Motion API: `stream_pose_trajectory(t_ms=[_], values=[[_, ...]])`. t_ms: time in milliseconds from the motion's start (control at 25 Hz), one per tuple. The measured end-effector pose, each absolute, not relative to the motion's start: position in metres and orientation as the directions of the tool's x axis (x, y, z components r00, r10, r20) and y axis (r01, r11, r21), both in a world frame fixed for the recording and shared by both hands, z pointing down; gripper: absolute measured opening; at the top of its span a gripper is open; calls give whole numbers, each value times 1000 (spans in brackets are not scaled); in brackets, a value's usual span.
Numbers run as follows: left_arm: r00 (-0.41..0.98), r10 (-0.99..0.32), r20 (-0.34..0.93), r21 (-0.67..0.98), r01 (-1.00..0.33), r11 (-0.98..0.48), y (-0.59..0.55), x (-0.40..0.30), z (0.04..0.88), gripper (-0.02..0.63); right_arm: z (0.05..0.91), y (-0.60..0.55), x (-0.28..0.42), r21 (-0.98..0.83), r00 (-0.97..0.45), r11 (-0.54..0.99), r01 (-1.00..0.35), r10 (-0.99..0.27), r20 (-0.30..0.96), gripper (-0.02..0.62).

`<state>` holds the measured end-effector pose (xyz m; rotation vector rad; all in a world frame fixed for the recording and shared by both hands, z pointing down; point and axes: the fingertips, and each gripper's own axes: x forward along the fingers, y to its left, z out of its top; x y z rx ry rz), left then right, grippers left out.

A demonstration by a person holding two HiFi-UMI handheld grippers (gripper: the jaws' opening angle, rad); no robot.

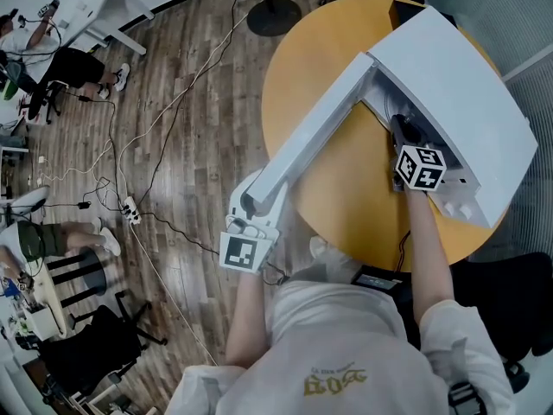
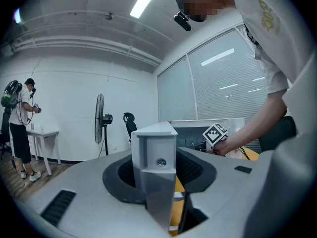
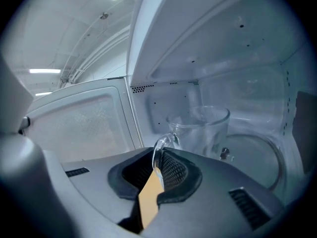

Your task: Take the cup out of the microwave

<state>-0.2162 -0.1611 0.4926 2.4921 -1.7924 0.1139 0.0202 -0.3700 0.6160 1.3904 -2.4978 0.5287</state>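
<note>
Right claw [image 3: 159, 166] pinches the cup [image 3: 205, 130] by its handle [image 3: 161, 145] (shirt print [image 1: 335, 379] unreadable).

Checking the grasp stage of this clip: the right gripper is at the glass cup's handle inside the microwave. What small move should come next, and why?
Probably draw the right gripper straight back with a slight lift. Its jaws are shut on the handle of the glass cup, which sits inside the microwave. The left gripper holds the door open.
</note>
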Motion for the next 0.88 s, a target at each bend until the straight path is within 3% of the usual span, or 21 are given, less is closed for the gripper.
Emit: stream_pose_trajectory(t_ms=[400,880], values=[[314,-944,100,7,-949,-315,-160,-215,494,176,612,-367,20,-84,-527,535,-841,-772,356,34],[323,-939,119,-25,-944,-329,-158,-221,496,176,602,-357,18,-116,-526,520,-846,-781,338,34]])
